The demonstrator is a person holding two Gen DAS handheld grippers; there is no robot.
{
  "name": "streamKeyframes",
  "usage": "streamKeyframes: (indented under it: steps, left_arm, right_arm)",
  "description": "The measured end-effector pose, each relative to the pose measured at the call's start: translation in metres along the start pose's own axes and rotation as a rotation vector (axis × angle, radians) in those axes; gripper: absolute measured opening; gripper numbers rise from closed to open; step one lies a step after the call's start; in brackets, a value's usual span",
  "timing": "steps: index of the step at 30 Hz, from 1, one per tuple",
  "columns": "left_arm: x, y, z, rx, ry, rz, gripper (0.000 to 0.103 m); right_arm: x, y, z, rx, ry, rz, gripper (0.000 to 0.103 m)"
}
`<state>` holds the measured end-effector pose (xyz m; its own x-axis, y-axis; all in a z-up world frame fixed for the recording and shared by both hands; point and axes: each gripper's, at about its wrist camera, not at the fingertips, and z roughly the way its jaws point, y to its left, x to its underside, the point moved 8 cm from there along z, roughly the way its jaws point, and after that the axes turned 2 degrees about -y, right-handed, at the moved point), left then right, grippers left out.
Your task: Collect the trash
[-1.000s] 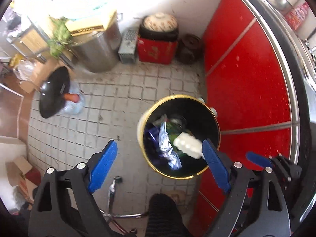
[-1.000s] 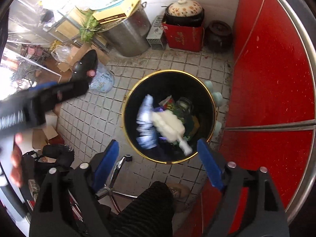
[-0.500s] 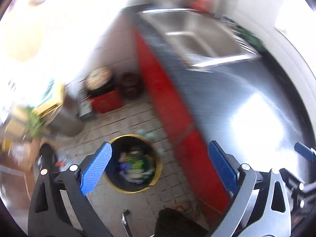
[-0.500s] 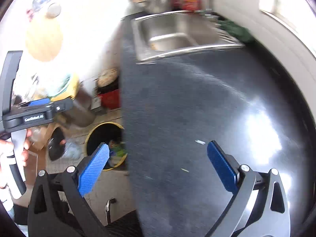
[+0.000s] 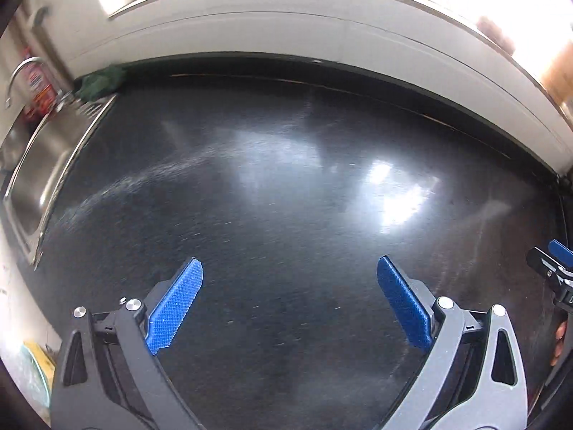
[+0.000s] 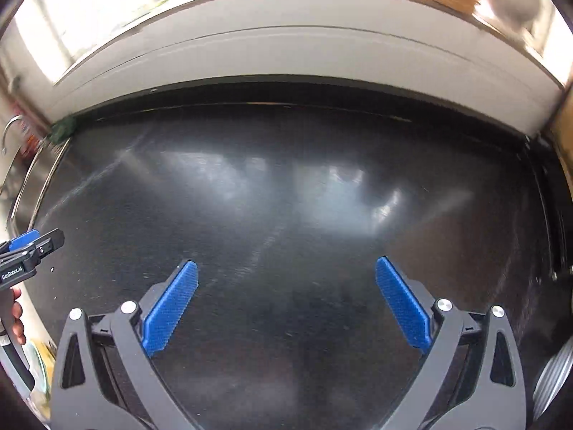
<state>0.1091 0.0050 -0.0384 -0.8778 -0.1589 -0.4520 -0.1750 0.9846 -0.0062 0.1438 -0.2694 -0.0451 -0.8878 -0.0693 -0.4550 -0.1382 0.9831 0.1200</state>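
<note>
Currently I see no trash on the black countertop [image 5: 286, 215]. Left gripper [image 5: 290, 301] and right gripper [image 6: 286, 297] both gape empty. Only the left view shows the sink [image 5: 39, 172] basin clearly; everything is motion-blurred.

The dark glossy countertop [image 5: 286, 215] lies open across its whole middle, with nothing standing on it ahead of either gripper. Its far edge is closed off by a white wall ledge [image 5: 322, 32] under the window. Along the left side the steel sink [image 5: 39, 165] drops away, with its faucet [image 5: 18, 71] rising at the back corner and what looks like a green cloth [image 5: 102, 82], blurred, bunched beside it.
</note>
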Motion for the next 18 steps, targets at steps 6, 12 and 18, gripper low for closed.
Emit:
streamKeyframes:
  steps: [6, 12, 18]
  left_arm:
    - [-0.002, -0.092, 0.023, 0.075, 0.033, 0.195, 0.095]
    - [0.011, -0.142, 0.038, 0.111, 0.074, 0.272, 0.095]
    - [0.023, -0.159, 0.044, 0.117, 0.095, 0.309, 0.095]
  right_arm:
    - [0.033, -0.076, -0.003, 0.059, 0.029, 0.176, 0.096]
    - [0.058, -0.107, -0.008, 0.102, 0.053, 0.218, 0.096]
    - [0.07, -0.119, -0.004, 0.111, 0.081, 0.257, 0.096]
